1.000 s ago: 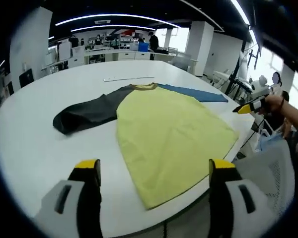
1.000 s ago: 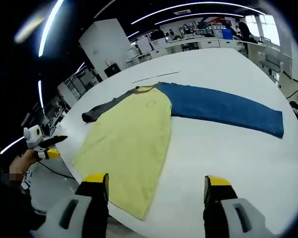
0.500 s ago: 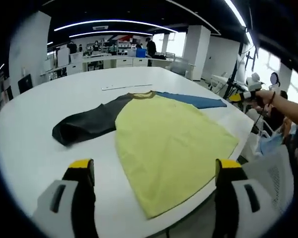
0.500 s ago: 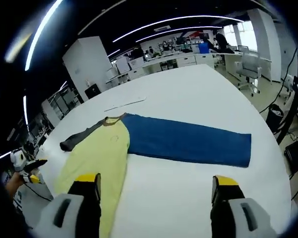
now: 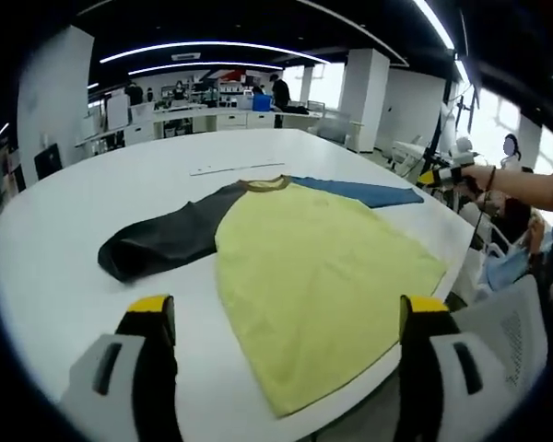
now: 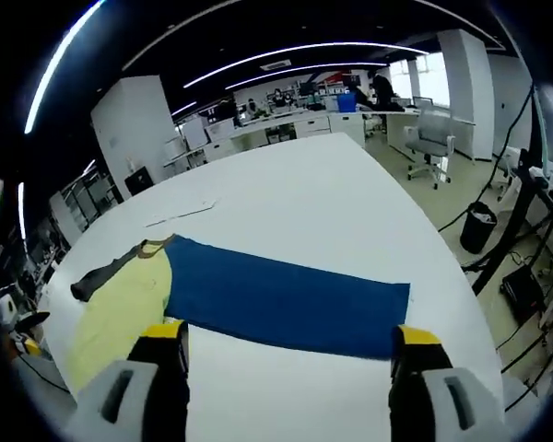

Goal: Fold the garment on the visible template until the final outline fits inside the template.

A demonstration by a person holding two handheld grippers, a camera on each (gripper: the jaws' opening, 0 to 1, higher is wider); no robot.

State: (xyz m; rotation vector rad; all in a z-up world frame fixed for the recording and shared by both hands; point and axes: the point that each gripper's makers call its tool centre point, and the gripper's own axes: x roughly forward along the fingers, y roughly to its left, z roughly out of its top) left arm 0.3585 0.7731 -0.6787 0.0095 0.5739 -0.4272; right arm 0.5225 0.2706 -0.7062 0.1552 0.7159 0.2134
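Evidently left tool (image 5: 281,318) agape, right tool (image 6: 286,341) agape, empty

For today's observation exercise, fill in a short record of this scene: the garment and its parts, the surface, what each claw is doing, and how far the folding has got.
Garment: shirt spread flat, unfolded
Body: yellow panel
Sleeves: dark grey sleeve; blue sleeve, stretched out straight
Surface: white table
Left claw: open, above the table's near edge, holding nothing
Right claw: open, facing the blue sleeve, holding nothing
Template: cannot tell
Fold progress: none yet
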